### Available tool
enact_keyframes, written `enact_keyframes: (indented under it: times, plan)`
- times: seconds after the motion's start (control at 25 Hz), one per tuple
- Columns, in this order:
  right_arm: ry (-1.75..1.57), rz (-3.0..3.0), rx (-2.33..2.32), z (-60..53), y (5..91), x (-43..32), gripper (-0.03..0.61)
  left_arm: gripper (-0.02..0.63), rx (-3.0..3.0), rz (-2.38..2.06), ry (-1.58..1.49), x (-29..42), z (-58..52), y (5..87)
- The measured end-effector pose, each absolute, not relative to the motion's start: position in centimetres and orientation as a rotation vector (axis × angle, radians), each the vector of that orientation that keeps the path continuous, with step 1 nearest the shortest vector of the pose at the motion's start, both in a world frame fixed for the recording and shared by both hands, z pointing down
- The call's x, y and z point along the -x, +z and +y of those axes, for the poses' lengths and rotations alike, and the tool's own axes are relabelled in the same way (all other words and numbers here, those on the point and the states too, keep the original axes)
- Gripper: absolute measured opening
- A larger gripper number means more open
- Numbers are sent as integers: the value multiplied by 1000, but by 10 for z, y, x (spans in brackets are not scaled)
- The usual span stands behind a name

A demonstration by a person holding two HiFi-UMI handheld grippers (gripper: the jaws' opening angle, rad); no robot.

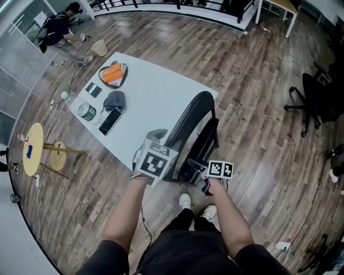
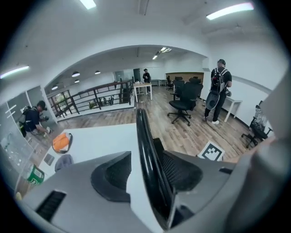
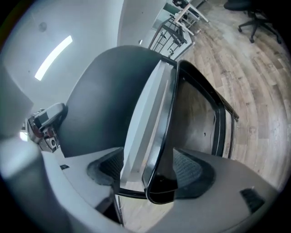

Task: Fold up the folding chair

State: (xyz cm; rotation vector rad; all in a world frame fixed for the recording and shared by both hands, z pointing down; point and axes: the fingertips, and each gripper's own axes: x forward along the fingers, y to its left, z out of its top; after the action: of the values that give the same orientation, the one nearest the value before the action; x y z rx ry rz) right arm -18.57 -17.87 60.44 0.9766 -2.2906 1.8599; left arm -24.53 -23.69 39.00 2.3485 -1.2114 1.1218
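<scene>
wood floor (image 1: pixel 258 107); folding chair (image 1: pixel 194 113) frame between parted left gripper (image 2: pixel 148 176) jaws

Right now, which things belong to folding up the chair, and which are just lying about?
For the job: folding chair, left gripper, right gripper.

Lying about: orange bag, grey cap, phone and green tin on the white table; round yellow stool; office chair.

Floor: grey-brown wooden plank floor (image 1: pixel 258 80), throughout.
Table: white rectangular table (image 1: pixel 156 96), centre left.
Railing: black metal railing (image 1: pixel 156 5), top edge.
Seat: black wheeled office chair (image 1: pixel 313 102), right edge.
Stand: round yellow wooden side table (image 1: pixel 32 147), lower left.
</scene>
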Motion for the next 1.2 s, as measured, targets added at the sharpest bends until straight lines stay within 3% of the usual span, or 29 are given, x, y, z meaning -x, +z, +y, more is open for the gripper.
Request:
enact_keyframes:
  times: [0.32, 0.6, 0.76, 0.92, 1.2]
  plan:
    - [1436, -2525, -1174, -158, 519, 111, 318, 201, -2464, -1353, 641, 237, -191, 304]
    - [935, -2604, -1336, -103, 439, 67, 314, 91, -2505, -1340, 347, 192, -149, 295]
    - [727, -2570, -1486, -69, 409, 38, 235, 13, -2517, -1359, 315, 166, -122, 298]
    - [652, -2523, -1644, -40, 389, 7, 31, 5, -2490, -1372, 317, 142, -99, 319]
    - [475, -2414, -1850, -4, 358, -16, 14, 5, -2519, -1248, 221, 109, -49, 344]
